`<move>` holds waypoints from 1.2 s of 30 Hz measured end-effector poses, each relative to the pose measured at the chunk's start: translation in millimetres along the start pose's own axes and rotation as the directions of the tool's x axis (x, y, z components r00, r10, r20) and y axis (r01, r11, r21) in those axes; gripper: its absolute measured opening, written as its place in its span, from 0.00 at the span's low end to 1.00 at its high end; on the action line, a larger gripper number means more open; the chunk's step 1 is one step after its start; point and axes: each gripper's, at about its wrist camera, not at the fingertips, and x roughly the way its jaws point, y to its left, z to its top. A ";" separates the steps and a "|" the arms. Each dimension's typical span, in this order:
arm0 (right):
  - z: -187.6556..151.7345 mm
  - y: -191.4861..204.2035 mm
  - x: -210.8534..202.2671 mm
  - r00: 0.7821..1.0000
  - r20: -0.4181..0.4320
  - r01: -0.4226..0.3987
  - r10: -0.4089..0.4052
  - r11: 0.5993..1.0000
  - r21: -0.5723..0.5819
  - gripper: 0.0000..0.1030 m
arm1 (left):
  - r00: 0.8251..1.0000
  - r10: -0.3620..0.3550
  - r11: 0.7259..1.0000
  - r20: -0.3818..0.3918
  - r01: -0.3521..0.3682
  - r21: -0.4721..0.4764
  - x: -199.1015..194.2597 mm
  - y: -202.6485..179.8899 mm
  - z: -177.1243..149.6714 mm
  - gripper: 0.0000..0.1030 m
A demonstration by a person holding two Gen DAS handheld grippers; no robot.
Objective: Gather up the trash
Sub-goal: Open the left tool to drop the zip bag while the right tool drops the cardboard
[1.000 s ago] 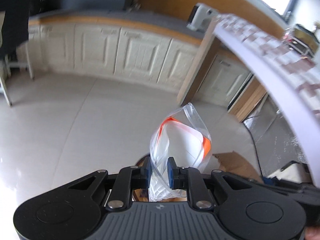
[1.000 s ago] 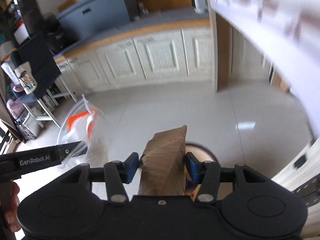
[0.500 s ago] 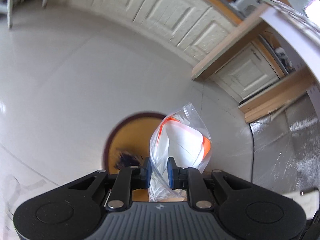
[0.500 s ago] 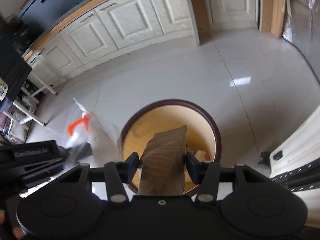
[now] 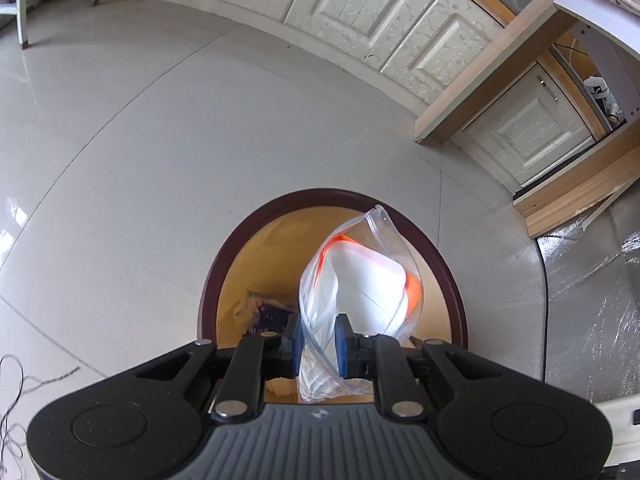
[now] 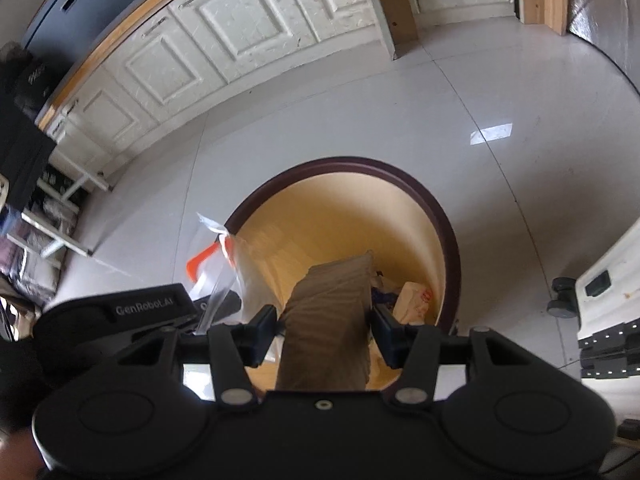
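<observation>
My left gripper (image 5: 318, 338) is shut on a clear zip bag with an orange and white insert (image 5: 360, 280) and holds it above a round bin with a dark rim and yellow inside (image 5: 248, 232). My right gripper (image 6: 325, 322) is shut on a piece of brown cardboard (image 6: 330, 320) and holds it over the same bin (image 6: 440, 216). The bag (image 6: 214, 264) and the left gripper's body (image 6: 120, 312) show at the left in the right wrist view. Wrappers and scraps (image 6: 412, 300) lie at the bin's bottom.
The bin stands on a glossy pale tile floor (image 5: 120, 160). White panelled cabinets (image 5: 340, 12) run along the back. A wooden table leg (image 5: 480, 84) stands at the right. Silver foil sheeting (image 5: 592, 288) covers the floor at the right. A white wheeled unit (image 6: 600, 292) is close on the right.
Both grippers have tilted down and moved over the bin, which now fills the middle of both views. Each still holds its item.
</observation>
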 end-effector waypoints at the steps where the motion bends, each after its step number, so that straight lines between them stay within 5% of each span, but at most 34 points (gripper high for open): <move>1: 1.0 -3.3 1.9 1.000 0.006 -0.002 0.002 1.000 0.015 0.52 | 1.000 0.001 1.000 0.001 -0.001 0.004 1.2 -0.3 -0.2 0.17; 10: 7.0 -21.9 13.5 0.999 0.005 -0.036 0.035 0.993 0.116 0.59 | 0.998 0.042 0.999 -0.048 -0.042 0.010 14.5 7.0 -2.0 0.20; 27: 6.5 -23.2 24.5 0.998 -0.064 0.027 -0.023 0.998 0.061 0.68 | 0.992 0.106 0.992 -0.067 -0.100 0.081 18.0 7.0 4.4 0.26; 36: 6.5 -16.8 26.1 0.993 -0.077 0.085 -0.087 0.996 -0.034 0.68 | 0.985 0.152 0.980 -0.086 -0.139 0.145 18.6 6.1 6.3 0.41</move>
